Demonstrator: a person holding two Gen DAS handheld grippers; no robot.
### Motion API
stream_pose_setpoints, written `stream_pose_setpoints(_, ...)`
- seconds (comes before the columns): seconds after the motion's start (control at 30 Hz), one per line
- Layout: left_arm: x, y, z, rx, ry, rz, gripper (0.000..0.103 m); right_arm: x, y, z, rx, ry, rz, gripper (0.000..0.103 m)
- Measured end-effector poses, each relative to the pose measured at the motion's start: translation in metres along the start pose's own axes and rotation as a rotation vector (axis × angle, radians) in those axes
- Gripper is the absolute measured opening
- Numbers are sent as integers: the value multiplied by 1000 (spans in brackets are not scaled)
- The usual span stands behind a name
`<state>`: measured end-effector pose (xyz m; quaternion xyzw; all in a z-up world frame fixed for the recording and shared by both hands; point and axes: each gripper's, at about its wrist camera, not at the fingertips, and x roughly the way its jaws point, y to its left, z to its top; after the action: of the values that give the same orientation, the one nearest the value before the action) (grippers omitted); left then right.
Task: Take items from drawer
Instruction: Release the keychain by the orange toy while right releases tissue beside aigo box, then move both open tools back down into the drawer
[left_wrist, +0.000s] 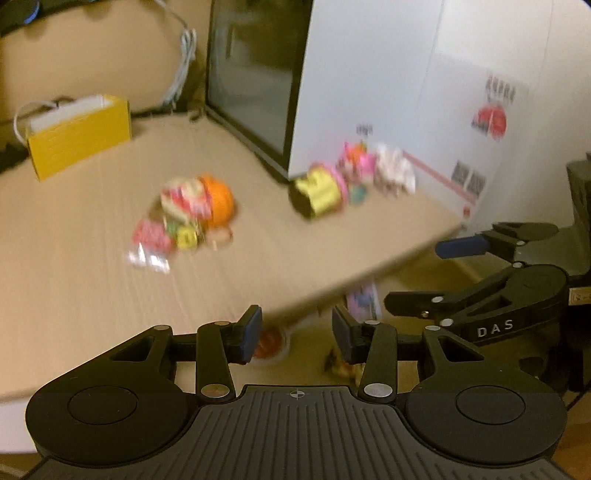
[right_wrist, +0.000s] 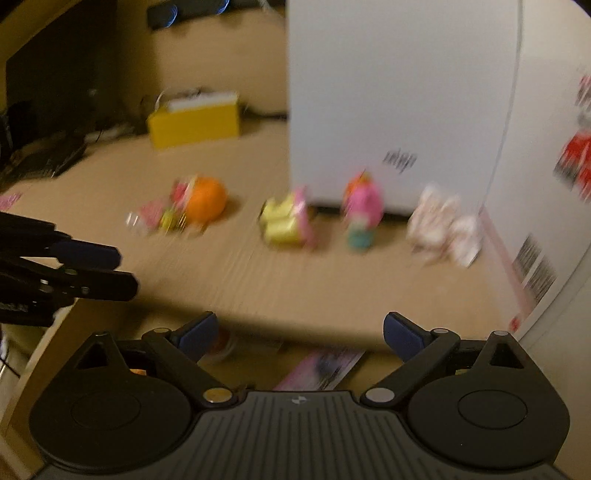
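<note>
Left wrist view: the left gripper (left_wrist: 295, 338) hangs with its jaws spread and nothing between them, just off the near edge of the tan tabletop (left_wrist: 92, 295). Below that edge the open drawer (left_wrist: 417, 273) shows a round red item (left_wrist: 271, 341) and a pink-and-purple packet (left_wrist: 364, 300), both blurred. On the tabletop, well back from the edge, lie an orange ball (left_wrist: 218, 199) with small bright packets, and nearer the white box (left_wrist: 369, 92) a yellow-and-pink toy (left_wrist: 319, 190). The right gripper (left_wrist: 424, 273) reaches in from the right with its fingers apart.

Right wrist view: the right gripper (right_wrist: 299, 334) is spread wide and empty, over the same tabletop edge. Beneath it the drawer holds a flat pink packet (right_wrist: 321, 369) and the round red item (right_wrist: 221, 345).

The packet looks light, thin and slippery; a pinch across one free edge should suit it, since it lies flat. The round item is too blurred to judge; it is probably small and light, best taken across its width.
</note>
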<state>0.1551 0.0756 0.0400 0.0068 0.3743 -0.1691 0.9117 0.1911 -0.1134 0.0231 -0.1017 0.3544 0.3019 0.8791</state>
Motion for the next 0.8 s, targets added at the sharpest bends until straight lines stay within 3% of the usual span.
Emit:
stream_pose_setpoints(0.1,8,-3,-12,3,42,4,46,12,3,-11,-12,53,5,97)
stream_pose_setpoints(0.37,20,0,-29,-21,117,33,45,38,4,-31,-39,90,-79,97)
stream_pose_setpoints(0.8,19,-2,-47,-26,169,70,45,45,6,-39,-11,157,-48,97)
